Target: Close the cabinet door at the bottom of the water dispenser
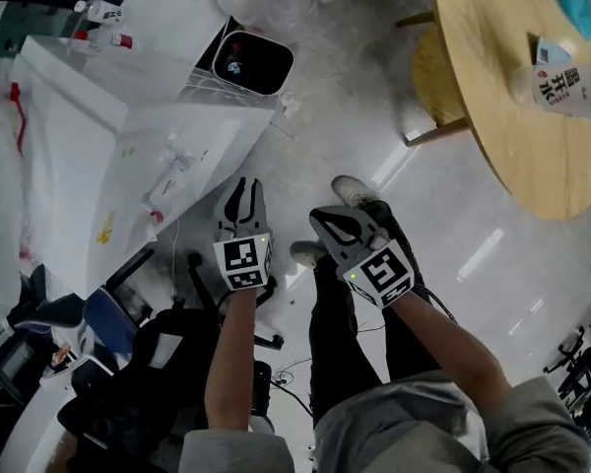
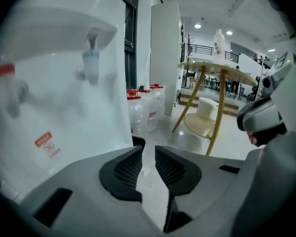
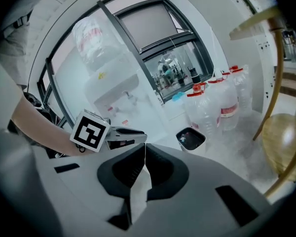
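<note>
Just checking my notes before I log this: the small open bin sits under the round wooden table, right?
Not quite. The head view shows the small open bin on the floor beside the white water dispenser, well clear of the round wooden table, not under it.

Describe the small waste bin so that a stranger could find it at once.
Find the white water dispenser. On the floor beside it, near the clear water bottles, stands the waste bin. Unlike the red-capped bottles, it is low and open-topped, with a white rim and dark inside.
</note>
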Available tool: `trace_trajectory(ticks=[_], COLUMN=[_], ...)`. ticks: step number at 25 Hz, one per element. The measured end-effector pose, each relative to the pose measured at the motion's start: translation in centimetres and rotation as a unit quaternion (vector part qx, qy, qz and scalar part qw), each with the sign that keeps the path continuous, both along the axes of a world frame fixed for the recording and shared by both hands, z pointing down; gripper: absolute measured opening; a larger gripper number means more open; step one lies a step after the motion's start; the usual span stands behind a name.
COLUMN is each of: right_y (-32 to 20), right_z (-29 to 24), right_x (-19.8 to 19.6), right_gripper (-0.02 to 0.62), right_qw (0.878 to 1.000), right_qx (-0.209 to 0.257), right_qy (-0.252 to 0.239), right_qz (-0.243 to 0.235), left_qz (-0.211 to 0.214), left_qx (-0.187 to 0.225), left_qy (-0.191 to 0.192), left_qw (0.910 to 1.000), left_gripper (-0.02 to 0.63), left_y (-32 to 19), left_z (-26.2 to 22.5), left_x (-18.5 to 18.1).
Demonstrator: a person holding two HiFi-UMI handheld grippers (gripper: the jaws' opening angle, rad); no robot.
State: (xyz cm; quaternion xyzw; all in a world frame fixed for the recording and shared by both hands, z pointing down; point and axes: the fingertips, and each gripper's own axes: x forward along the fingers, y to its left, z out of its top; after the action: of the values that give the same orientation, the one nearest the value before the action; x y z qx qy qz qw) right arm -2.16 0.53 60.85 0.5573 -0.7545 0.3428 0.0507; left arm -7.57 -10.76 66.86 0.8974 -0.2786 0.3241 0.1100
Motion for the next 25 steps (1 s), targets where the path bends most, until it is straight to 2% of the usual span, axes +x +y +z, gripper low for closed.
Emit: trace_trajectory(ticks=[6, 12, 18, 25], right_y=[-1.2, -2.0, -3.4, -3.3], right_z=[-7.0, -15.5, -25.4, -36.2], right_x=[0.5, 0.9, 1.3, 2.3], right_gripper=[0.012, 0.011, 0.011, 0.011], right_qw=[0.999, 0.996, 0.985, 0.971], right_qx=[0.034, 0.076, 0.155, 0.225], right_qy=[0.02, 0.033, 0.048, 0.067], right_qz=[-0.026, -0.043, -0.055, -0.044], left_qz=[0.001, -0.025, -0.068, -0.065], left_qx=[0.039, 0.054, 0.094, 0.152], left_qy=[0.038, 0.076, 0.156, 0.197], left_qw=[0.9985, 0.9954, 0.981, 0.9664], left_gripper=[0.063, 0.029, 0.008, 0.008], left_y=[1.5, 3.3, 3.6, 5.0], left_z=[-10.4, -19.3, -30.3, -41.3], left_x=[1.1, 1.5, 2.9, 3.4])
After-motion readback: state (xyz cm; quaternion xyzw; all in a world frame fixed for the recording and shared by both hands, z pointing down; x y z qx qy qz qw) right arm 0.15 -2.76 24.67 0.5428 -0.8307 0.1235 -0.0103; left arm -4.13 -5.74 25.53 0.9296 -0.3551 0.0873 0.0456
